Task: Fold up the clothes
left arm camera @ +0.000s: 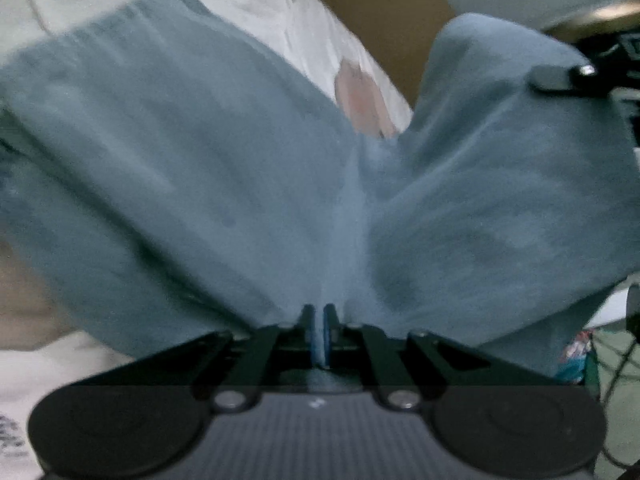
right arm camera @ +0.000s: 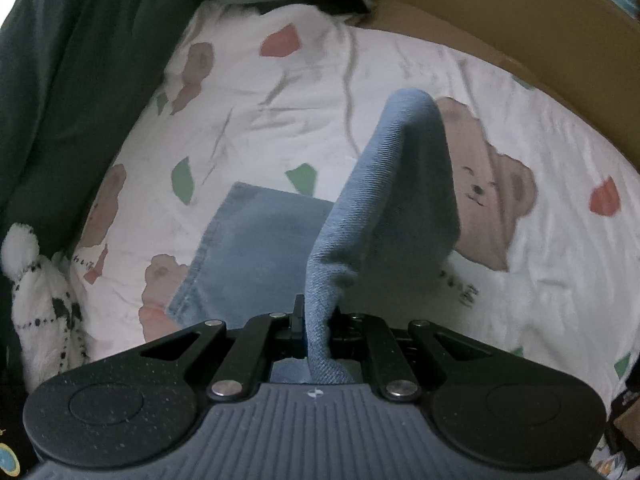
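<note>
Between my 2 claws hangs the blue garment (left arm camera: 192, 168), lifted above the bear-print bed sheet (right arm camera: 280, 100), its span running from one claw to the other. My left claw (left arm camera: 319, 334) pinches an edge; my right claw (right arm camera: 316, 328) clamps a bunched fold, a lower panel draping onto the bed.

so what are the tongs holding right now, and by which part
Both tongs are shut on the blue denim garment: the left tongs pinch a fold of it, the right tongs a bunched edge.

Blue garment (left arm camera: 200, 168) pinched between left gripper (left arm camera: 319, 332) fingers (left arm camera: 330, 320), over white bedsheet (left arm camera: 280, 12).
</note>
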A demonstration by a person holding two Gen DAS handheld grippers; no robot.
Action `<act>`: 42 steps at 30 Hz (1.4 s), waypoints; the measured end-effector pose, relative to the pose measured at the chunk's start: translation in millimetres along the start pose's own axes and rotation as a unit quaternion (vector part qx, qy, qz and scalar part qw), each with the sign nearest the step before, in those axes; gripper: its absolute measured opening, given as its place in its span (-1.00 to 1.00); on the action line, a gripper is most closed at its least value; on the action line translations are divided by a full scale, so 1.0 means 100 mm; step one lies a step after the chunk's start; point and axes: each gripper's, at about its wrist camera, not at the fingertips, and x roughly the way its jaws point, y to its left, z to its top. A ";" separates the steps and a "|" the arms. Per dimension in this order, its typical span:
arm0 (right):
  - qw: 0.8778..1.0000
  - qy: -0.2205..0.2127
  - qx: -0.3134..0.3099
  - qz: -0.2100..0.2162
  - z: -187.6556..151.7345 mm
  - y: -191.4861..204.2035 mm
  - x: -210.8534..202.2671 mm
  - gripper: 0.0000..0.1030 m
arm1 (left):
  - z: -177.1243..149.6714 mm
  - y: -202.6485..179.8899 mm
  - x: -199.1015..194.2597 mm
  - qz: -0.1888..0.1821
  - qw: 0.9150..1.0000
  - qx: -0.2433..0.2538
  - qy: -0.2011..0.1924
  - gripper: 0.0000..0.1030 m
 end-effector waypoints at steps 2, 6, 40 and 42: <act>1.000 0.003 -0.006 0.002 0.05 0.12 0.07 -0.89 | 0.04 0.03 -0.15 0.003 1.000 -0.006 -0.016 -0.94; 1.000 0.007 -0.006 0.011 0.12 0.33 0.25 -0.89 | 0.18 0.08 -0.44 0.012 0.998 -0.006 -0.058 -0.93; 0.992 0.064 -0.111 -0.016 0.12 1.39 1.68 -0.88 | 0.38 0.57 -1.07 0.084 0.980 -0.066 -0.168 -0.94; 0.991 0.071 -0.116 -0.016 0.12 1.41 1.75 -0.86 | 0.37 0.58 -1.09 0.087 0.980 -0.067 -0.168 -0.94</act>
